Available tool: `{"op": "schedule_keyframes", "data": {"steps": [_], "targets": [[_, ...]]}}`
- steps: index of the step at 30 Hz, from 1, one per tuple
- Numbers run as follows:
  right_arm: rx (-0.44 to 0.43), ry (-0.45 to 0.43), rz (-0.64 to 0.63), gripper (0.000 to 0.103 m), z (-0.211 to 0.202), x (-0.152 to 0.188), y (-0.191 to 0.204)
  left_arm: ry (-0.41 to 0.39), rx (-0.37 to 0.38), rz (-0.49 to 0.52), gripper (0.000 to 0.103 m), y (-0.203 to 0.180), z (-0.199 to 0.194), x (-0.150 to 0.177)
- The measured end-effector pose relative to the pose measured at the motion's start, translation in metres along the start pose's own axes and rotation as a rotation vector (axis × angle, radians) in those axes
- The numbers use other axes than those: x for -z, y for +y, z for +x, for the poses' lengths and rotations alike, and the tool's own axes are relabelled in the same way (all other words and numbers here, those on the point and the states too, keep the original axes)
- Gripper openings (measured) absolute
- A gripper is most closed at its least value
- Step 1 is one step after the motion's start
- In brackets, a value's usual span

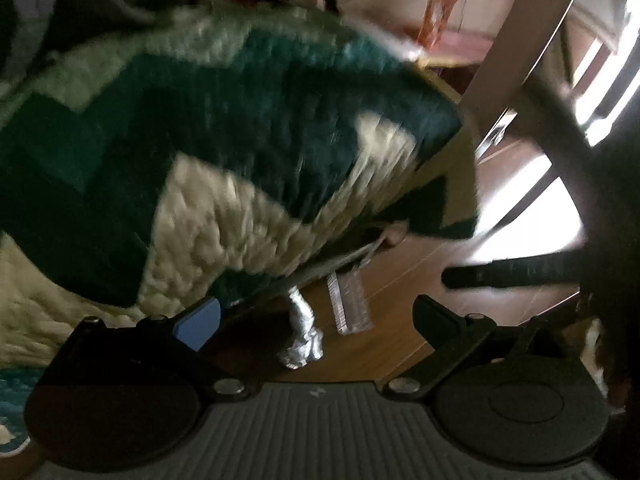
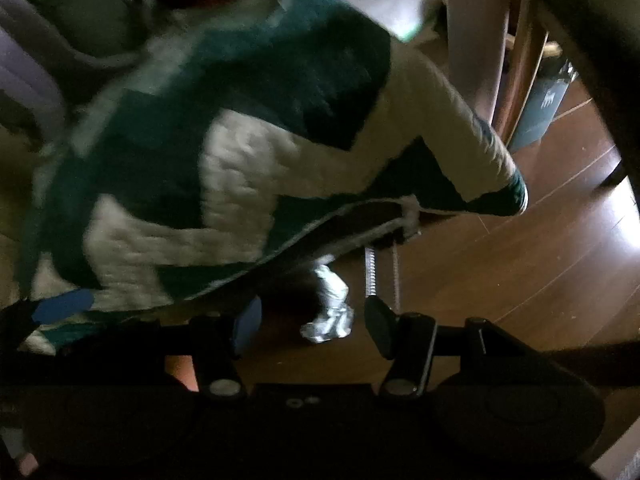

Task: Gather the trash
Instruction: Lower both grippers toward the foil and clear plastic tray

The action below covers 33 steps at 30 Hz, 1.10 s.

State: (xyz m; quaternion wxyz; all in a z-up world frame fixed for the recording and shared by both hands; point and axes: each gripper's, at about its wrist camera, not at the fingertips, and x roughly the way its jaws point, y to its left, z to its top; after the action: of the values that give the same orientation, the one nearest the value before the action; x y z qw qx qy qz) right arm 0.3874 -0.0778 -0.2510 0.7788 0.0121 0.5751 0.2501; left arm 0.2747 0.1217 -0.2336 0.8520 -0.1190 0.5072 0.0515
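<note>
Two open claws hover over crumpled foil on a wooden floor beside a bed.

The foil [image 1: 302,336] lies on the floor [image 1: 400,312] just past the hanging edge of a green and cream blanket [image 1: 200,140]. A ribbed clear plastic piece [image 1: 350,304] lies just to its right. The left claw [image 1: 316,316] is spread wide and empty, with the foil between its fingers. The right claw [image 2: 314,320] is partly spread and also empty, with the foil near its gap. The foil looks light, thin and easily crushed, so a gentle pinch across its bunched near end should hold. The plastic piece seems stiffer and possibly slippery; gripping across its narrow width looks best.
</note>
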Motion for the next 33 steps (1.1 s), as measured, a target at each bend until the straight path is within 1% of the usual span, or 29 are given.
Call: {"op": "schedule_keyframes", "data": {"steps": [5,7,11,16,19,23,27,33], "targets": [[0.028,0.054,0.012,0.057,0.067,-0.012,-0.018,0.072,-0.04,0.003,0.103,0.006,0.07,0.021],[0.025,0.072,0.011,0.057,0.091,-0.014,-0.023,0.104,-0.04,-0.01,0.103,0.008,0.097,0.027],[0.062,0.134,-0.006,0.057,0.145,-0.014,-0.037,0.169,-0.058,-0.026,0.103,0.012,0.148,0.039],[0.088,0.203,-0.036,0.057,0.202,-0.007,-0.051,0.21,-0.081,-0.015,0.103,0.015,0.205,0.053],[0.079,0.216,-0.051,0.057,0.225,-0.003,-0.054,0.24,-0.098,0.004,0.103,0.015,0.24,0.059],[0.087,0.228,-0.075,0.057,0.25,0.002,-0.058,0.254,-0.103,0.031,0.103,0.012,0.276,0.067],[0.086,0.234,-0.079,0.057,0.265,0.003,-0.067,0.246,-0.086,0.022,0.103,0.012,0.3,0.071],[0.097,0.241,-0.063,0.057,0.289,0.004,-0.076,0.254,-0.094,0.017,0.102,0.011,0.325,0.075]]}}
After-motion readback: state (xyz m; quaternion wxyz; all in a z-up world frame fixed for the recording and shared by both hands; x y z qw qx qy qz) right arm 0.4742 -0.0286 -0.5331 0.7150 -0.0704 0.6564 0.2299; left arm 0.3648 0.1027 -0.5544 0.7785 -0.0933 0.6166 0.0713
